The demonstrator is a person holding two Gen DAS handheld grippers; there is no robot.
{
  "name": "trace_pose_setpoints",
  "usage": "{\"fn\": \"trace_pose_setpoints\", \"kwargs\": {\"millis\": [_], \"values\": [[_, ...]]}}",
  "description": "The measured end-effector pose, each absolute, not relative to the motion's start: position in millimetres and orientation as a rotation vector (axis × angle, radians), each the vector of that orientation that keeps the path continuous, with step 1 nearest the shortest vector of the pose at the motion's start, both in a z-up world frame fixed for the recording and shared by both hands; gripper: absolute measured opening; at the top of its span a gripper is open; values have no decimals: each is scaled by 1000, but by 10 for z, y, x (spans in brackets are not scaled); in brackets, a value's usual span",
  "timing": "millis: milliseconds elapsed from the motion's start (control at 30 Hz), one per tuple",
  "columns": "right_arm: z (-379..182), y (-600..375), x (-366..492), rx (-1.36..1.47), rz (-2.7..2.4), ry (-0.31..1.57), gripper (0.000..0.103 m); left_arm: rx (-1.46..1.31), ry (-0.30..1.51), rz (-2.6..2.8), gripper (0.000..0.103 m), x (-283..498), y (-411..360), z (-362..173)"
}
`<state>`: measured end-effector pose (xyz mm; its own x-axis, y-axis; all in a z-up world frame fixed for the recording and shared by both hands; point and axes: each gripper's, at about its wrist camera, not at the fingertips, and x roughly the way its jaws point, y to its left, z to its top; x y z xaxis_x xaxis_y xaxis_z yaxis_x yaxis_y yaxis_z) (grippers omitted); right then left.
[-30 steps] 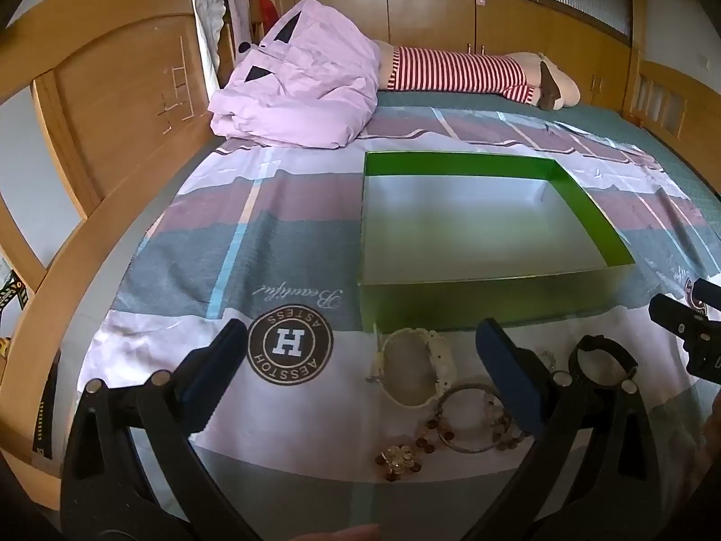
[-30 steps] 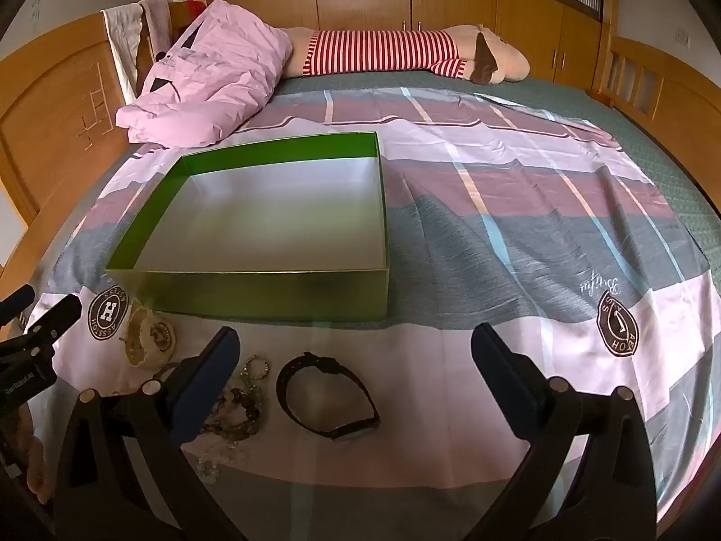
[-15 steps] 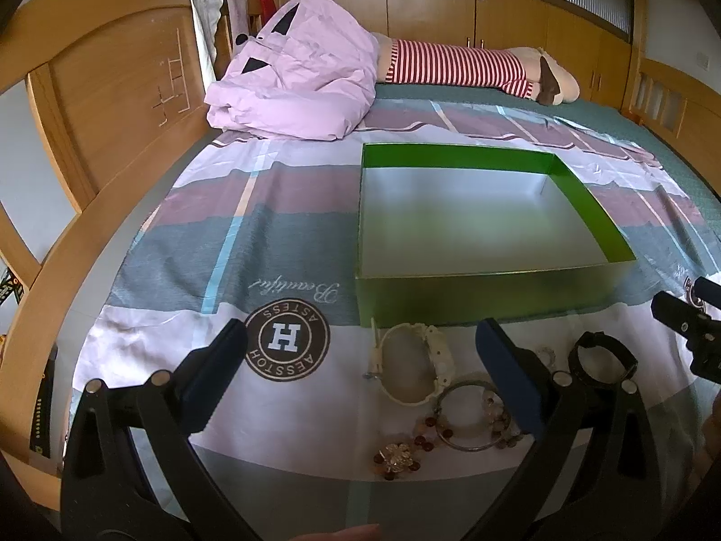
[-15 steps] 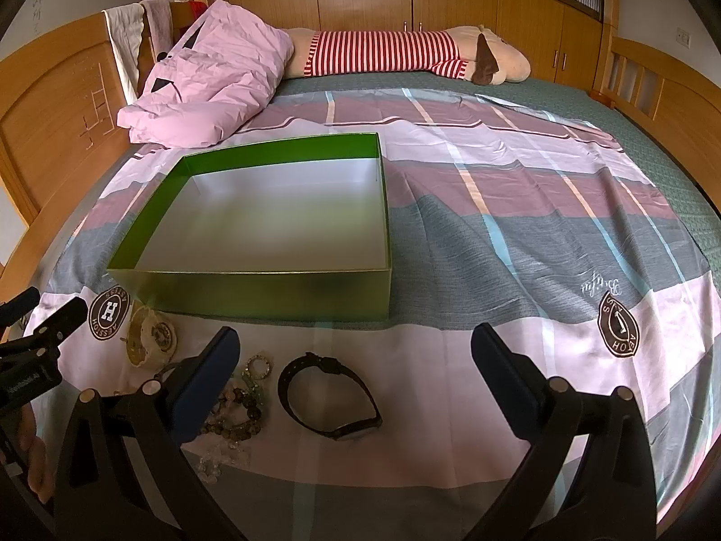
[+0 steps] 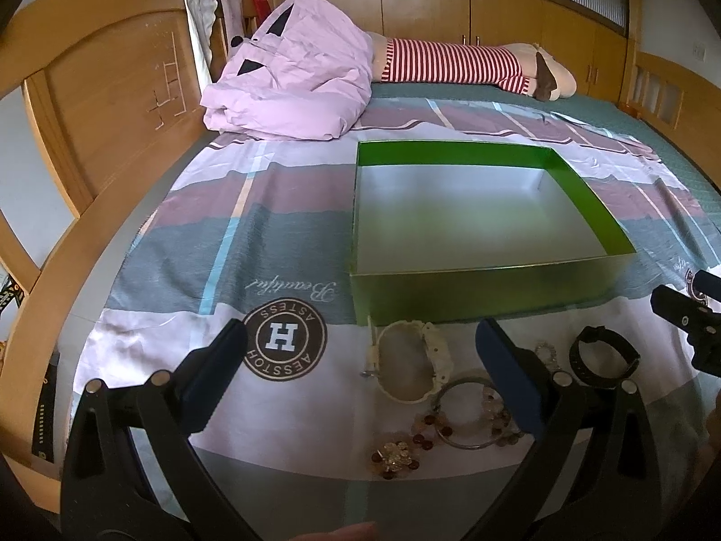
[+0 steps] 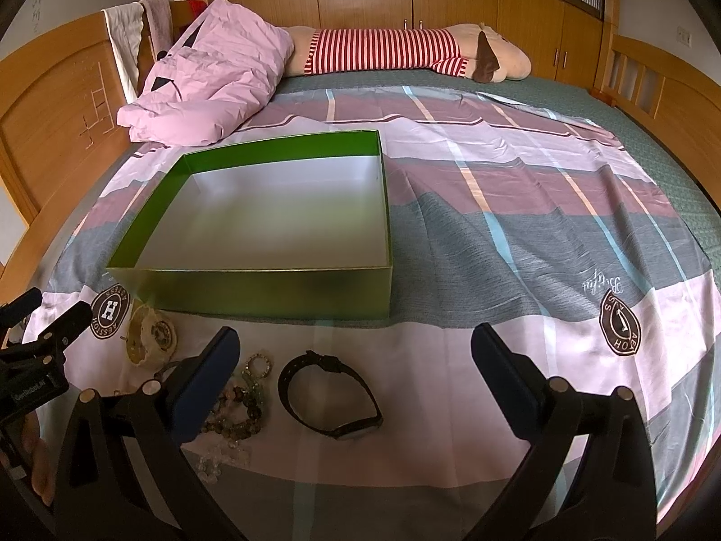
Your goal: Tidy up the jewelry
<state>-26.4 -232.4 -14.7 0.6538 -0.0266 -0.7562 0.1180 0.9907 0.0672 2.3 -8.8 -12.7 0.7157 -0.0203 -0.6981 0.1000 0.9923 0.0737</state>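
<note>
Black watch lies on the bedspread between the spread, empty fingers of the right gripper, near the green box. Left gripper also gapes empty above the cream bracelet and beads.

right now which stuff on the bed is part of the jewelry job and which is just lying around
Job: green box, black watch, white bracelet, beaded bracelets, small brooch.

Lying about: pink quilt, striped plush toy, towel on headboard.

Black fingers with blue pads, silver screws.
</note>
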Motion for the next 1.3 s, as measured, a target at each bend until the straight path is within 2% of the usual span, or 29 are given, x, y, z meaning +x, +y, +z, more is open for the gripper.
{"fn": "trace_pose_setpoints", "kwargs": {"millis": [1300], "values": [[-210, -2315, -267, 106, -81, 867, 102, 98, 775, -70, 101, 55, -59, -99]]}}
